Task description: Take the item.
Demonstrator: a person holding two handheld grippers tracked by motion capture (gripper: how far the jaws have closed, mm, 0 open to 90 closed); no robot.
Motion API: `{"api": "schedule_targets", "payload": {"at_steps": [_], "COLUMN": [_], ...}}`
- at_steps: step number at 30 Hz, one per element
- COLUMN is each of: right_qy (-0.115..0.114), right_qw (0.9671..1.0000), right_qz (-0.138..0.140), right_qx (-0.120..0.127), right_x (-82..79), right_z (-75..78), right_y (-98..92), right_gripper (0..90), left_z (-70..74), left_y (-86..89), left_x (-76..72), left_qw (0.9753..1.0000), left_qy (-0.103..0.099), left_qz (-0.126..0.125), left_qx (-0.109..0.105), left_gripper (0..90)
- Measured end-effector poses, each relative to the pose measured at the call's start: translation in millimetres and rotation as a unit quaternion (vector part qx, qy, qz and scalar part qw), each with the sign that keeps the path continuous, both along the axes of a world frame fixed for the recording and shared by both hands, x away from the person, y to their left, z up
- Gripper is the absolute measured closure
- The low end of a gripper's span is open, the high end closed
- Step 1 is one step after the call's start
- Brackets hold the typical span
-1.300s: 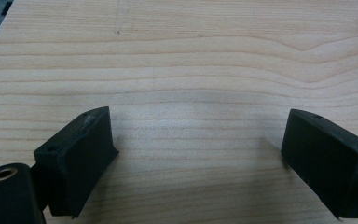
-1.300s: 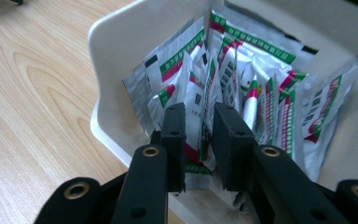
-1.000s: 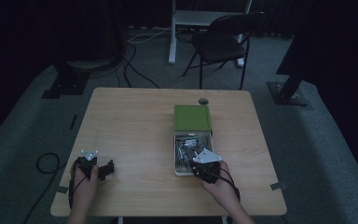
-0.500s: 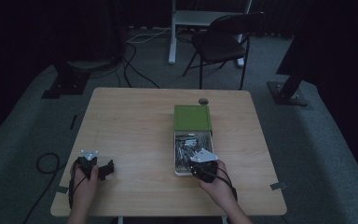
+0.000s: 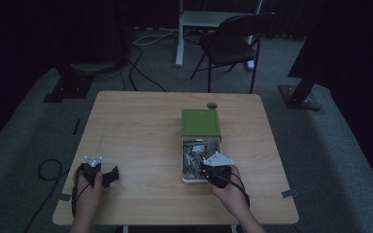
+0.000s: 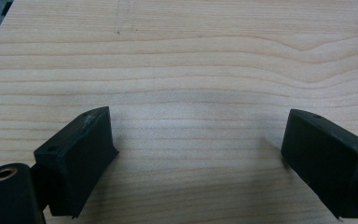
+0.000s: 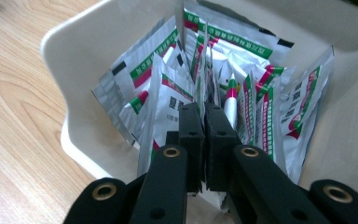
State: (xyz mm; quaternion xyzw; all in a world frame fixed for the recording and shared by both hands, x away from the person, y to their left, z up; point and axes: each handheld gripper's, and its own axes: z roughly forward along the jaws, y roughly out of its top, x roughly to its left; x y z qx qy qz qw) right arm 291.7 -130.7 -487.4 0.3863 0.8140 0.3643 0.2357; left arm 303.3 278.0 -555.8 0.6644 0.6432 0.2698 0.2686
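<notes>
An open white box (image 5: 194,180) stands right of the table's middle, with its green lid (image 5: 201,122) lying at its far end. It holds several silver foil sachets (image 5: 194,150) with green and red print, standing on edge (image 7: 256,107). My right gripper (image 5: 208,168) reaches down into the near end of the box. Its jaws (image 7: 204,112) are pressed together on the thin edge of one sachet (image 7: 204,60). My left gripper (image 5: 110,175) rests near the front left corner of the table, open over bare wood (image 6: 198,154) with nothing between its jaws.
The wooden table (image 5: 136,126) has a round cable hole (image 5: 212,105) just beyond the green lid. A black chair (image 5: 233,43) and a white desk leg stand behind the table. A cable (image 5: 48,170) loops on the carpet at the left.
The right gripper has shifted only slightly over the near end of the box. The left gripper has stayed in place.
</notes>
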Motion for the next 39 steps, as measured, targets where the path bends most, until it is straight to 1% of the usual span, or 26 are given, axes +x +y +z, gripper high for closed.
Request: {"api": "schedule_targets", "payload": {"at_steps": [7, 11, 13, 17, 19, 22, 23, 29, 31, 35, 39], "right_qy": [-0.007, -0.006, -0.01, -0.015, -0.014, -0.018, -0.024, -0.043, -0.044, -0.059, -0.066], "right_qw": [0.9996, 0.9991, 0.9991, 0.9986, 0.9981, 0.9978, 0.9974, 0.9956, 0.9948, 0.9935, 0.9922], "right_qz": [0.01, 0.015, 0.016, 0.016, 0.013, 0.01, 0.007, 0.001, -0.002, -0.008, -0.019], "right_qx": [0.025, 0.039, 0.038, 0.048, 0.059, 0.063, 0.067, 0.084, 0.092, 0.097, 0.104], "right_x": [-3.2, -3.9, -4.1, -3.6, -2.9, -2.3, -1.9, -0.1, 0.7, 2.4, 3.2], "right_z": [14.1, 21.5, 24.5, 29.9, 32.8, 36.3, 40.1, 55.9, 61.8, 72.0, 79.1], "right_y": [-1.8, -2.7, -3.6, -6.5, -8.7, -10.7, -12.9, -20.2, -23.0, -29.5, -37.5], "right_gripper": [87.8, 87.7, 87.8, 87.8, 87.8, 87.8, 87.8, 87.9, 87.8, 87.8, 87.9], "left_z": [0.0, 0.0, 0.0, 0.0, 0.0, 0.0, 0.0, -0.1, -0.1, -0.1, -0.1], "left_y": [0.0, 0.0, 0.0, 0.0, 0.0, 0.0, 0.0, -0.1, 0.0, 0.0, 0.0], "left_x": [0.0, 0.0, 0.0, 0.0, 0.0, 0.0, 0.0, 0.0, 0.1, 0.0, 0.0], "left_qw": [1.0, 1.0, 1.0, 1.0, 1.0, 1.0, 1.0, 1.0, 1.0, 1.0, 1.0], "left_qy": [0.0, 0.0, 0.0, 0.0, 0.0, 0.0, 0.0, -0.001, -0.001, 0.0, 0.0], "left_qz": [0.0, 0.0, 0.0, 0.0, 0.0, 0.0, 0.0, 0.0, 0.0, 0.0, 0.0], "left_qx": [0.0, 0.0, 0.0, 0.0, 0.0, 0.0, 0.0, 0.0, 0.0, 0.0, 0.0], "left_gripper": [9.9, 9.8, 9.9, 9.9, 9.8, 9.8, 9.9, 9.8, 9.8, 9.8, 9.8]}}
